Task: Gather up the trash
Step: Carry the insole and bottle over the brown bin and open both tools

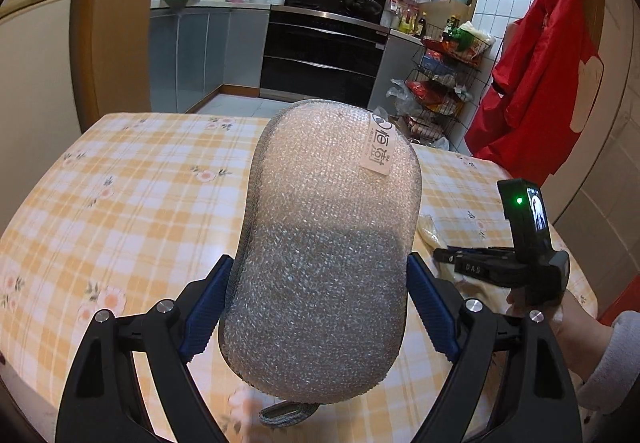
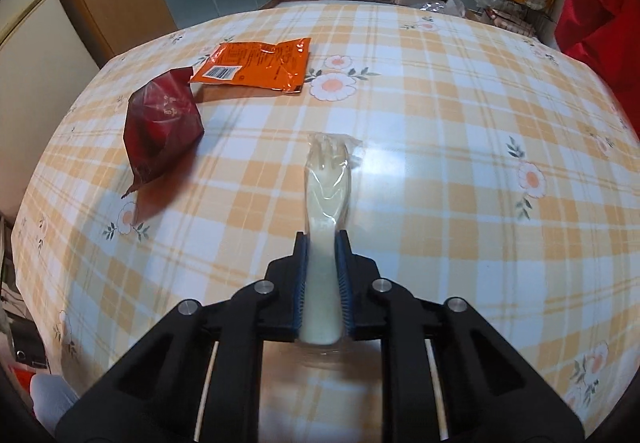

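Observation:
My left gripper (image 1: 320,273) is shut on a silvery oval scrubbing sponge (image 1: 328,227) with a white paper label (image 1: 380,145), held above the checked tablecloth (image 1: 132,187). My right gripper (image 2: 322,239) is shut on the handle of a pale plastic fork in a clear wrapper (image 2: 328,183), just above the tablecloth (image 2: 440,163). An orange snack wrapper (image 2: 256,65) and a crumpled dark red wrapper (image 2: 160,123) lie on the table to the far left of it. The right gripper also shows in the left wrist view (image 1: 444,255), low at the right, with a bit of the clear wrapper (image 1: 428,229).
A kitchen with a black oven (image 1: 324,47) and grey cabinets lies beyond the table. A wire rack with packets (image 1: 444,83) stands at the far right corner. A red apron (image 1: 540,63) hangs on the right wall. A wooden door frame (image 1: 86,23) stands at the left.

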Action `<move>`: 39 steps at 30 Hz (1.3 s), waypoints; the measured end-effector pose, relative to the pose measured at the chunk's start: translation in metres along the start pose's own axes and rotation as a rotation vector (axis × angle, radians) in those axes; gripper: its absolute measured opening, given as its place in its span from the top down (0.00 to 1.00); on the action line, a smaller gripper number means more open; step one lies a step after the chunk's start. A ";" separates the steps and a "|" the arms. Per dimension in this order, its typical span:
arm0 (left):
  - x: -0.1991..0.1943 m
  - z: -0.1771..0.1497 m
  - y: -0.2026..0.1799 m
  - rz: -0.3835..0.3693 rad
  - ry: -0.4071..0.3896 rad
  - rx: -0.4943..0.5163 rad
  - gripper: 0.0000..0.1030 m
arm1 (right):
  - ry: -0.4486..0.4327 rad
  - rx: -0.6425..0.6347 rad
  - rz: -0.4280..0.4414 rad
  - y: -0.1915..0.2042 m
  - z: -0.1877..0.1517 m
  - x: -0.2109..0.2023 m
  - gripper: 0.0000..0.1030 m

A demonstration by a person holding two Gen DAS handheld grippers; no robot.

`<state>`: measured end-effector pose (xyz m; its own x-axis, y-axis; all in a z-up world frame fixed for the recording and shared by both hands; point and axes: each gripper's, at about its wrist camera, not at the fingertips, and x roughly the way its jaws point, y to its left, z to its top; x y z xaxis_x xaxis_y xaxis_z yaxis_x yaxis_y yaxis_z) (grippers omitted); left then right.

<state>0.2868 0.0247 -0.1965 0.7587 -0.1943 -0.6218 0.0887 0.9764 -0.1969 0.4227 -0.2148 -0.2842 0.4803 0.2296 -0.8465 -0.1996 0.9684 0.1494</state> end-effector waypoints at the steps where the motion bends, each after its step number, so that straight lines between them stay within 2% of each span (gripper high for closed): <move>1: -0.003 -0.002 0.001 -0.006 0.004 -0.004 0.19 | -0.010 0.006 0.011 0.000 -0.003 -0.006 0.83; 8: -0.040 -0.016 0.004 -0.030 0.001 -0.004 0.19 | -0.086 0.056 0.089 0.003 -0.026 -0.055 0.85; 13: -0.069 -0.031 0.001 -0.042 -0.009 -0.013 0.19 | -0.117 0.022 0.114 0.015 -0.046 -0.086 0.85; 20: -0.099 -0.049 -0.007 -0.068 0.005 -0.016 0.19 | -0.185 0.037 0.173 0.026 -0.071 -0.138 0.85; 29: -0.133 -0.095 -0.023 -0.140 0.089 0.017 0.19 | -0.285 0.021 0.243 0.051 -0.105 -0.209 0.85; 33: -0.132 -0.120 -0.027 -0.150 0.143 0.036 0.19 | -0.324 -0.018 0.259 0.066 -0.126 -0.232 0.85; 39: -0.126 -0.151 -0.036 -0.160 0.232 0.066 0.16 | -0.335 -0.021 0.279 0.074 -0.155 -0.248 0.85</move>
<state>0.0901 0.0001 -0.2257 0.5643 -0.3554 -0.7451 0.2434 0.9341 -0.2612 0.1561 -0.2148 -0.1429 0.6557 0.5042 -0.5620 -0.3767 0.8636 0.3352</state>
